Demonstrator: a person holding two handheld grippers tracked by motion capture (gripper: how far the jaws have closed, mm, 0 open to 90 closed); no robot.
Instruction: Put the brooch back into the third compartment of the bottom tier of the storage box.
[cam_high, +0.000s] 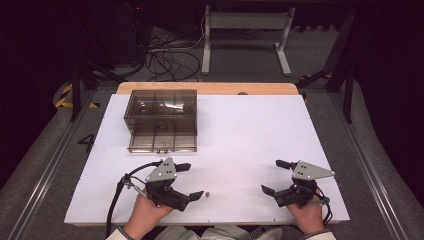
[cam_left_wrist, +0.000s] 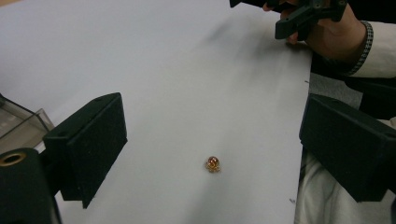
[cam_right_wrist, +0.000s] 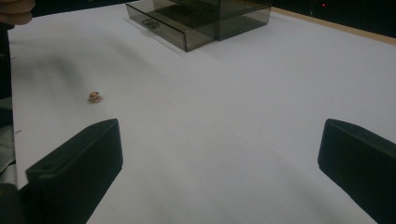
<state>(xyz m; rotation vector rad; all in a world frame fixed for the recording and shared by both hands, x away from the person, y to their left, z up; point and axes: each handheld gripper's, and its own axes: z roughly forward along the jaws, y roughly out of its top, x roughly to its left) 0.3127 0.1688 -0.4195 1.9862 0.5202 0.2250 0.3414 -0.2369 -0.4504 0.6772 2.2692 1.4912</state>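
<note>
A small amber, bead-like trinket (cam_high: 209, 194) lies on the white table top near the front edge. In the left gripper view the trinket (cam_left_wrist: 213, 164) sits on the table between and just ahead of the two black jaws. My left gripper (cam_high: 194, 180) stands open, its near fingertip right beside the trinket, and nothing is held in it (cam_left_wrist: 212, 126). My right gripper (cam_high: 272, 176) rests open at the front right with nothing between its jaws (cam_right_wrist: 219, 140). From there the trinket (cam_right_wrist: 95, 97) lies far off to the left.
A smoky transparent drawer box (cam_high: 161, 107) stands at the back left, its lower drawer (cam_high: 162, 141) pulled out toward me. In the right gripper view the same box (cam_right_wrist: 233, 14) is at the top. The white table top (cam_high: 250, 130) ends close in front of both hands.
</note>
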